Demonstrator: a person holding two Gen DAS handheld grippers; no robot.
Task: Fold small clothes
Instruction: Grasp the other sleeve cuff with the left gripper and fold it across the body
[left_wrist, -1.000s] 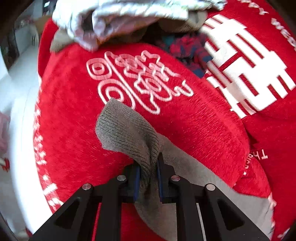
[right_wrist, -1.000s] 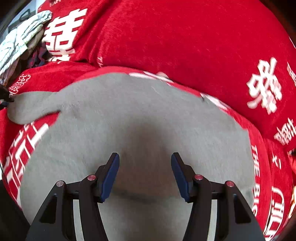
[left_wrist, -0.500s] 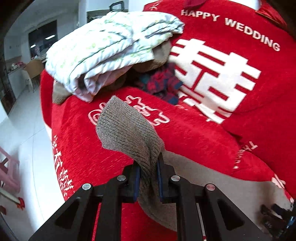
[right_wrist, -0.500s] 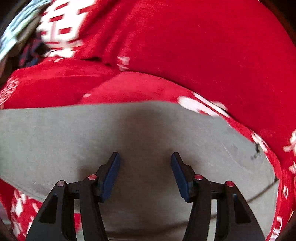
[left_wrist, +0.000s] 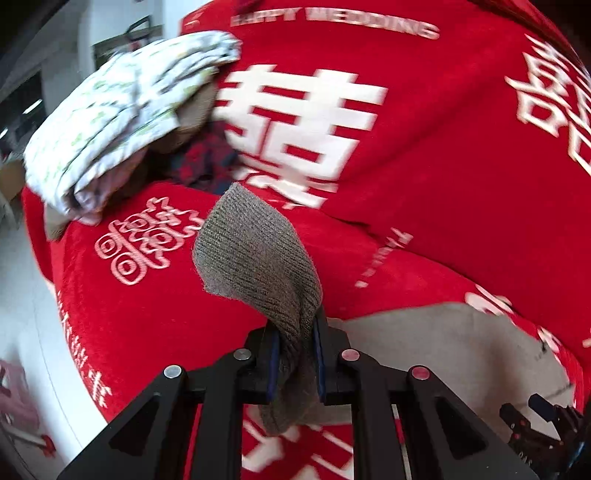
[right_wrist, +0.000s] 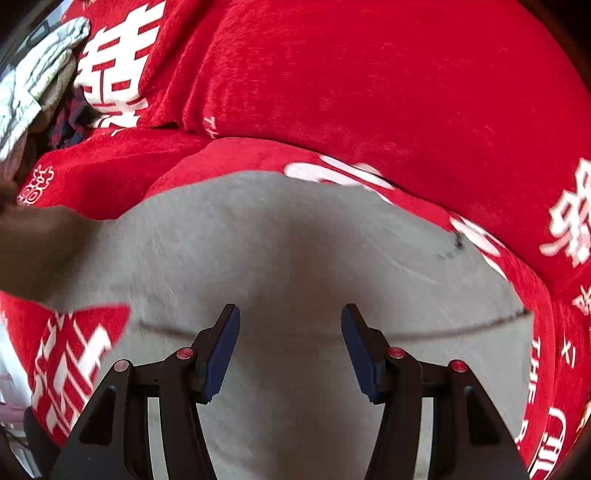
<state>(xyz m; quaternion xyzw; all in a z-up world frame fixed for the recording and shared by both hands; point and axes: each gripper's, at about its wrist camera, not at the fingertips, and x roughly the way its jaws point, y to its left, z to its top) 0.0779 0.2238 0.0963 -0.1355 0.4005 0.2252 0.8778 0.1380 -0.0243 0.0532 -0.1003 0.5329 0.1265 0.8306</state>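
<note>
A grey garment (right_wrist: 295, 258) lies spread flat on a red sofa seat. My left gripper (left_wrist: 295, 354) is shut on its grey ribbed cuff (left_wrist: 255, 254), which stands up out of the jaws, lifted above the seat. The rest of the garment (left_wrist: 436, 347) trails to the right in the left wrist view. My right gripper (right_wrist: 290, 347) is open and empty, its blue pads (right_wrist: 221, 350) hovering just over the middle of the grey cloth. The sleeve end (right_wrist: 33, 240) stretches away at the left edge of the right wrist view.
The red sofa cover (left_wrist: 443, 166) with white lettering covers seat and backrest. A pile of folded white patterned cloth (left_wrist: 122, 107) and a dark plaid garment (left_wrist: 207, 158) sit at the far left corner. White floor (left_wrist: 22, 295) lies left of the sofa edge.
My left gripper has lifted and swung right with the cuff, so the backrest now fills more of its view. My right gripper has pulled back a little over the grey cloth, still open.
</note>
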